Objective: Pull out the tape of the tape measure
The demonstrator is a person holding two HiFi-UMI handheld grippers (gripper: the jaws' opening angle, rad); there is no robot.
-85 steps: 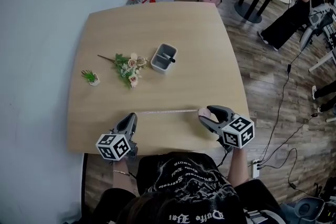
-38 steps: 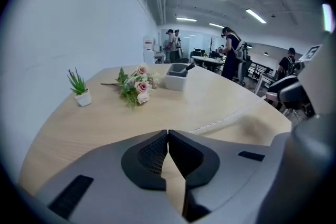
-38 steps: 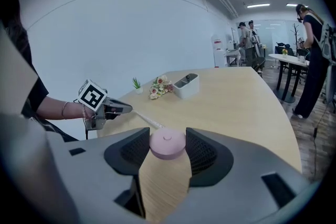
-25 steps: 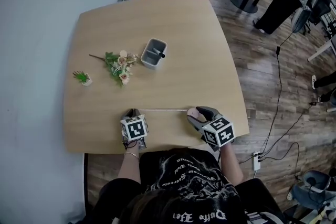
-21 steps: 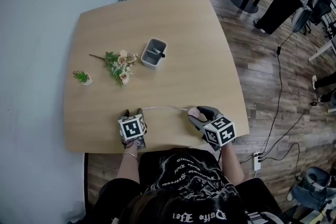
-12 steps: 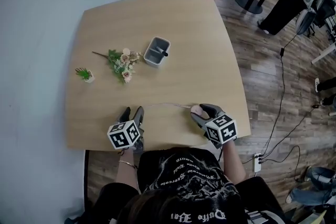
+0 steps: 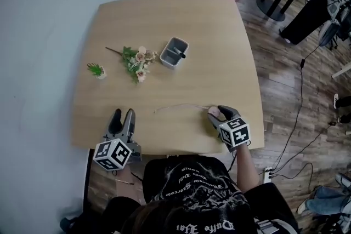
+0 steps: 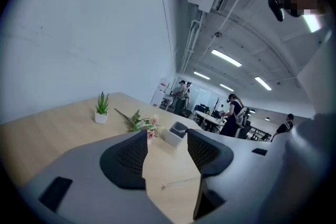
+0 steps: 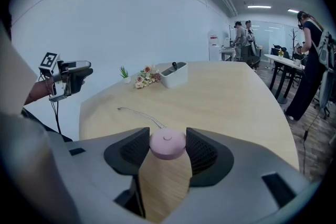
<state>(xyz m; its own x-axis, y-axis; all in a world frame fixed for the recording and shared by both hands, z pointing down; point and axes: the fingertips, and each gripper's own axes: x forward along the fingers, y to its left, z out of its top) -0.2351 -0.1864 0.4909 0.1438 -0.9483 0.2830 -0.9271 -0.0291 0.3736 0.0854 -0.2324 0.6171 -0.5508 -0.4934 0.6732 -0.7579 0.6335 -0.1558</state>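
Right gripper fingers are clamping the pink tape measure by its sides, low over the counter. Tape is trailing leftward from those fingers, seemingly lying slack. Left gripper fingers are standing apart, nothing between them, with the tape end lying near them, untouched.

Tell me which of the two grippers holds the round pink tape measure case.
The right gripper: its jaws clamp the round pink tape measure case. The left gripper has its jaws apart, empty, off the slack white tape.
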